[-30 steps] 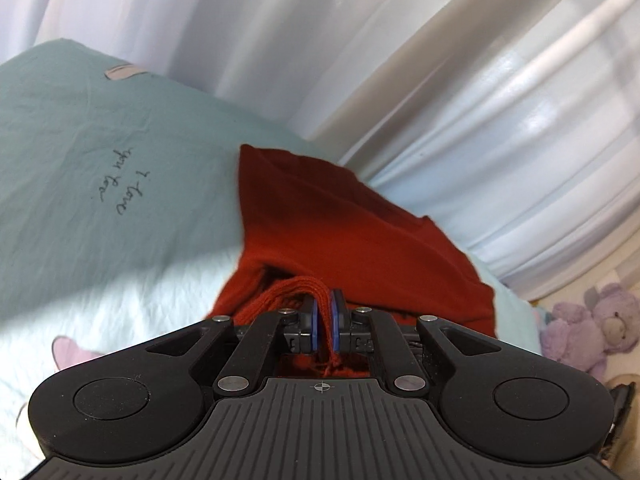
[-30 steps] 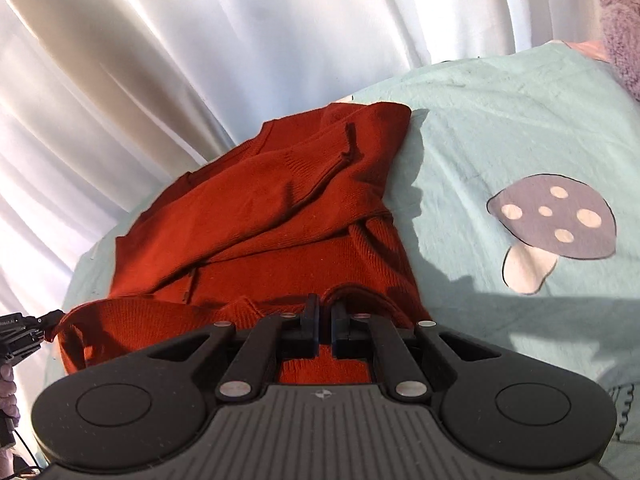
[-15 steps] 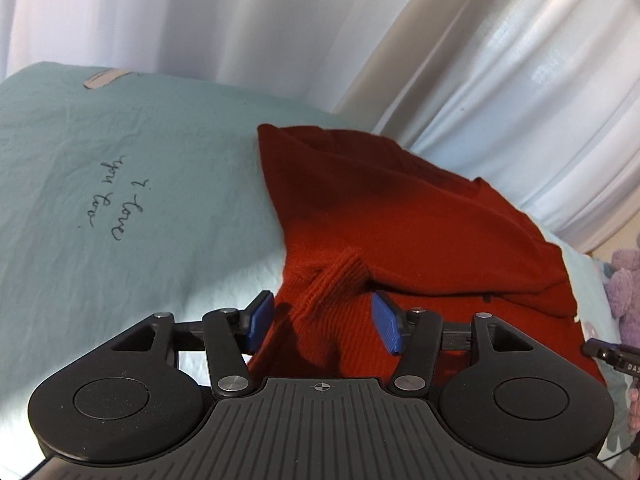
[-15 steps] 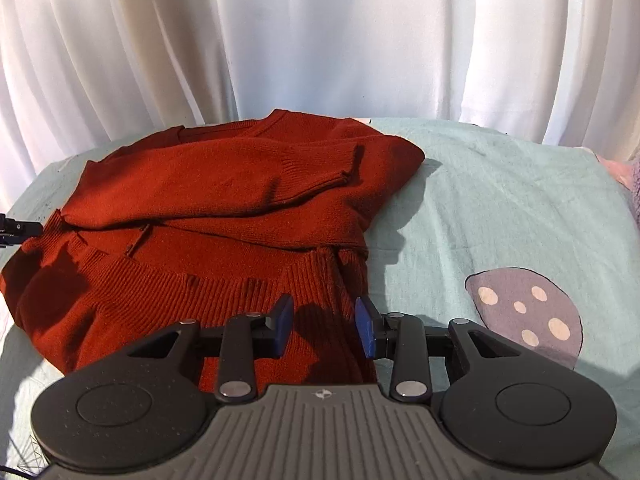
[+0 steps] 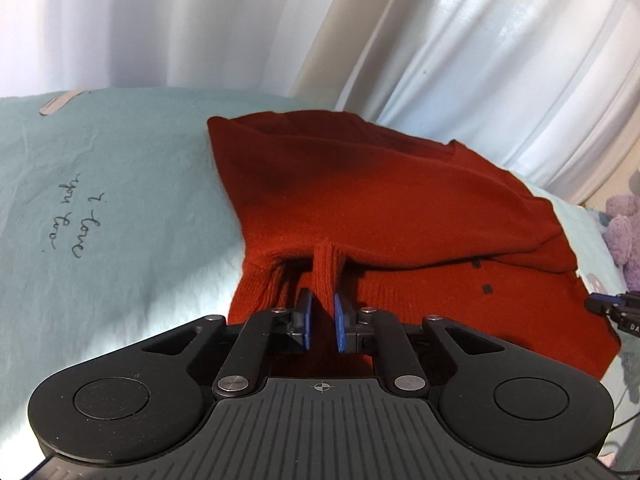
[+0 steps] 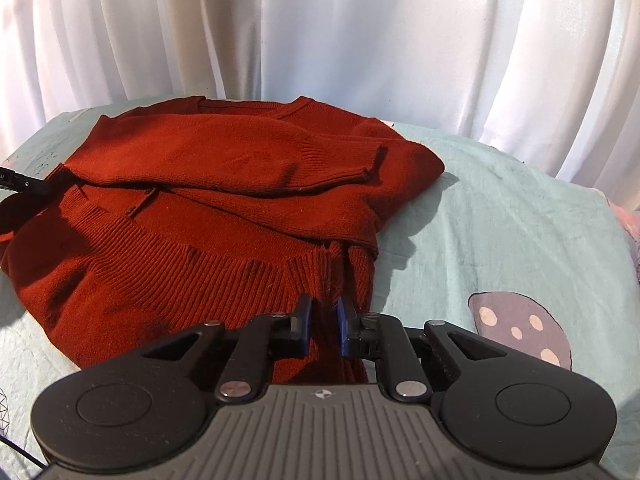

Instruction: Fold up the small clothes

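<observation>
A purple plush toy sits right of your red sweater, which lies folded on the mint sheet, hem toward you, collar toward the white curtain. Your left gripper and right gripper each pinch a ridge of hem, jaws nearly closed.

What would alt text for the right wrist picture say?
Black tongs with blue pads pinch the ribbed hem of a red sweater lying partly folded on a pale green sheet. White curtains hang behind; a mushroom print shows at right.
</observation>
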